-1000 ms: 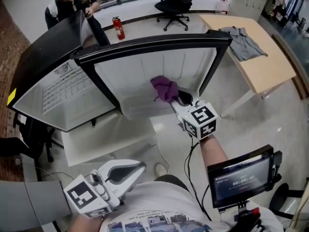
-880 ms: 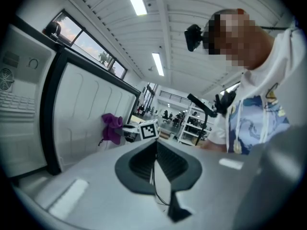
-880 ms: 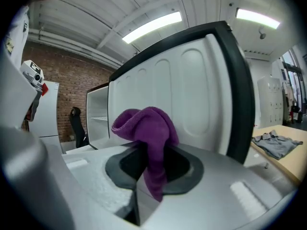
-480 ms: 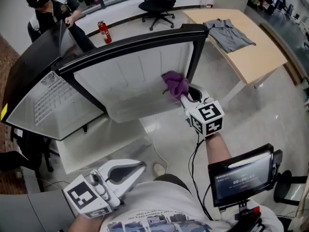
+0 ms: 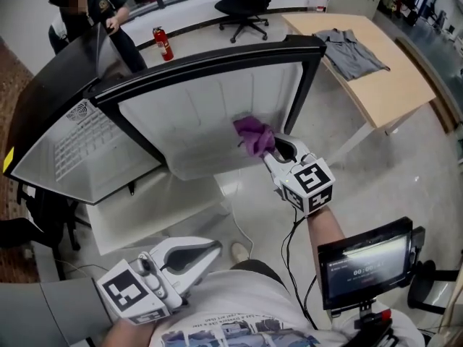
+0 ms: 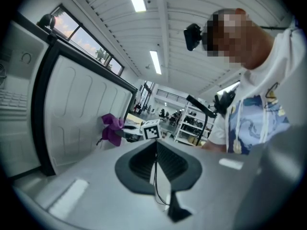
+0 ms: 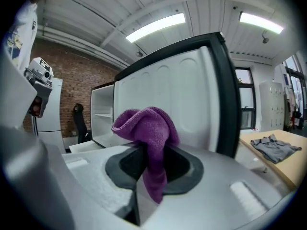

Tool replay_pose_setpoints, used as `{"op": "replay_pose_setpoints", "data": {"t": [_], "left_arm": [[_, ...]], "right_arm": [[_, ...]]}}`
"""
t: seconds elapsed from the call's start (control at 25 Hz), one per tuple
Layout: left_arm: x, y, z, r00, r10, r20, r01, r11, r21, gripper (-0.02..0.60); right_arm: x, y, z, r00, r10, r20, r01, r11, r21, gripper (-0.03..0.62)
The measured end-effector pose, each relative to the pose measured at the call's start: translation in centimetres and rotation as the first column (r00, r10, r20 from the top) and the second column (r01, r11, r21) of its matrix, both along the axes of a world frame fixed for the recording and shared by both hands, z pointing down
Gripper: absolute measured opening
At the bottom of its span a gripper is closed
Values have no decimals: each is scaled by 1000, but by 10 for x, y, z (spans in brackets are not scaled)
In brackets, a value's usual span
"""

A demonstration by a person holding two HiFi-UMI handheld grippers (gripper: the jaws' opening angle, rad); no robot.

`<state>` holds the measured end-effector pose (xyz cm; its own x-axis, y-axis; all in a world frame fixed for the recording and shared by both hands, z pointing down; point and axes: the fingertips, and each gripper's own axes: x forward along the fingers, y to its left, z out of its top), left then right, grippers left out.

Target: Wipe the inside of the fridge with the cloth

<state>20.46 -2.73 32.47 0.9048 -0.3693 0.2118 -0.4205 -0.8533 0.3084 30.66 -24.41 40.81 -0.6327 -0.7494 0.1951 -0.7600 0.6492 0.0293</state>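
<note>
Your right gripper (image 5: 273, 150) is clamped on a fold of the purple cloth (image 5: 253, 134), which is bunched at the fridge door's (image 5: 195, 114) white inner panel. Left gripper (image 5: 208, 254): jaws together, nothing between, idle by your waist. Risk: the pinch is narrow, so drag across the ribbed panel could tug the cloth loose.

Grey shirt (image 5: 354, 53) lies on wooden table (image 5: 394, 92); red fire extinguisher (image 5: 164, 43), black office chair (image 5: 242, 6) on floor beyond.

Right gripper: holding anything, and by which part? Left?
Right gripper is shut on the purple cloth, pinched at a fold. A bunch sticks out above and a tail hangs below. Left gripper is shut, holding nothing.
</note>
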Motion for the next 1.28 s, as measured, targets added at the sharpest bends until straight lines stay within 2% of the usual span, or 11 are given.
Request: {"op": "replay_pose_setpoints", "data": {"t": [0.12,0.24,0.32,0.44,0.6,0.76,0.88,1.28], "left_arm": [[-7,0,-2,1000,-24,-2,24,1000,0,8],[-15,-2,-8,998,-64,-26,64,998,-1,8],[-26,-3,-5,995,-96,-11,96,995,-1,8],[-45,-5,-1,990,-144,8,144,990,-4,8],[-59,0,-7,979,-205,11,205,979,-9,8],[-73,-2,-3,971,-240,23,240,971,-18,8],[-70,1,-7,969,-245,18,245,969,-28,8],[-58,-20,7,987,-163,-2,163,986,-33,8]], "right_arm": [[-44,7,0,993,-119,6,119,993,-2,78],[-88,12,0,974,-224,7,224,975,-2,78],[-117,13,4,959,-284,-2,284,959,-4,78],[-153,10,13,939,-343,-20,343,939,-6,78],[-180,9,22,922,-385,-45,384,923,-18,78],[-195,3,38,915,-398,-70,395,917,-44,78],[-190,4,43,919,-383,-89,379,924,-57,78],[-150,-17,58,953,-282,-108,276,959,-68,78]]}}
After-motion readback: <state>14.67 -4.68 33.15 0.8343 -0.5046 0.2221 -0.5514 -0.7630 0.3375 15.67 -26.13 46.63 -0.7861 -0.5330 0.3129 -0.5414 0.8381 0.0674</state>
